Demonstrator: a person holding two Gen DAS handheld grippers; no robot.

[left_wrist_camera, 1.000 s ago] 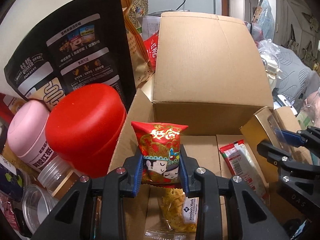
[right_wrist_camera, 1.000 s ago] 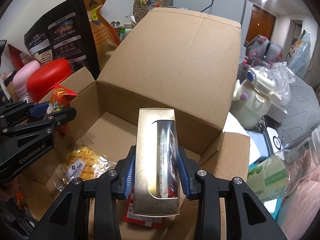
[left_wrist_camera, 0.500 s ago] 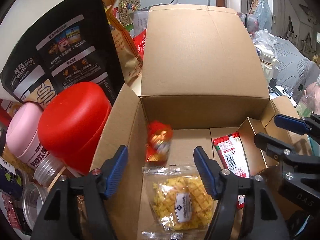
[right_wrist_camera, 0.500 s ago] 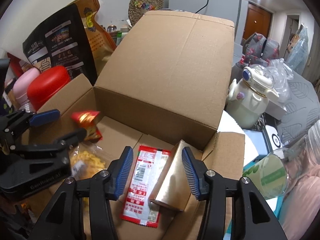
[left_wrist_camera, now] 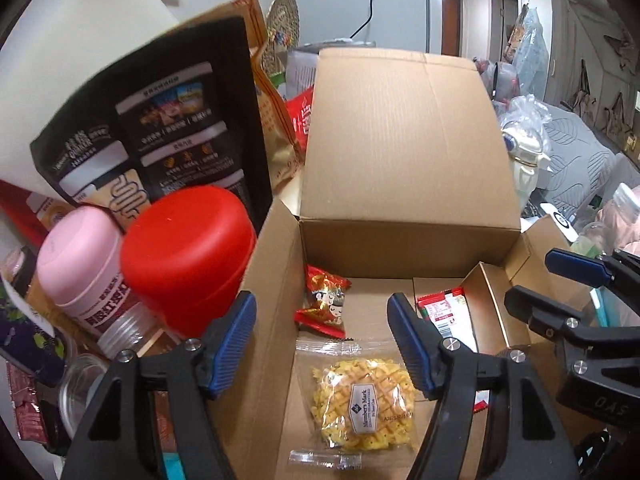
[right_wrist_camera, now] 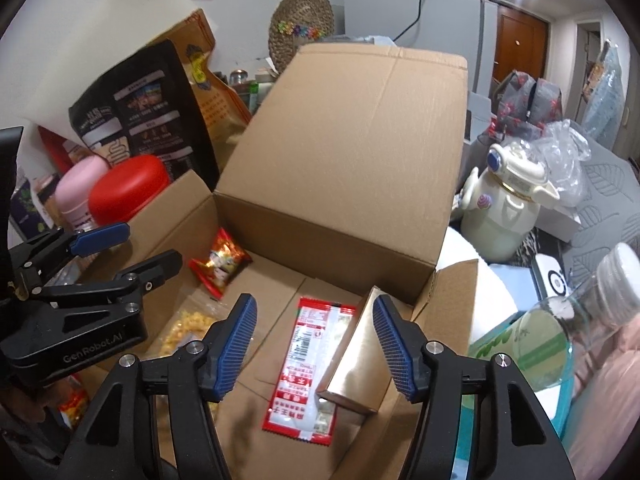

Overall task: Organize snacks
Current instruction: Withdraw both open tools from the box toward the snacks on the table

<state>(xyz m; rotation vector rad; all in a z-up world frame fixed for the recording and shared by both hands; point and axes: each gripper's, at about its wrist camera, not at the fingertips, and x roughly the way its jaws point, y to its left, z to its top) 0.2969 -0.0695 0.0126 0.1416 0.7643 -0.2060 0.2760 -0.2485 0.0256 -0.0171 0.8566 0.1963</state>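
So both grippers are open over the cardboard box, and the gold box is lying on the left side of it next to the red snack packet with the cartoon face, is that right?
Not quite. The gold box leans against the right wall of the cardboard box, beside the long red-and-white packet, as the right wrist view shows. The red snack packet with the cartoon face is at the far left. Both the left gripper and right gripper are open.

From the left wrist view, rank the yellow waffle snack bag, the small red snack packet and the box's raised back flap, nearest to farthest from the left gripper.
1. Yellow waffle snack bag: on the box floor, right below the open left gripper.
2. Small red snack packet: just beyond it, in the box's far left corner.
3. Raised back flap: standing behind everything in the box.
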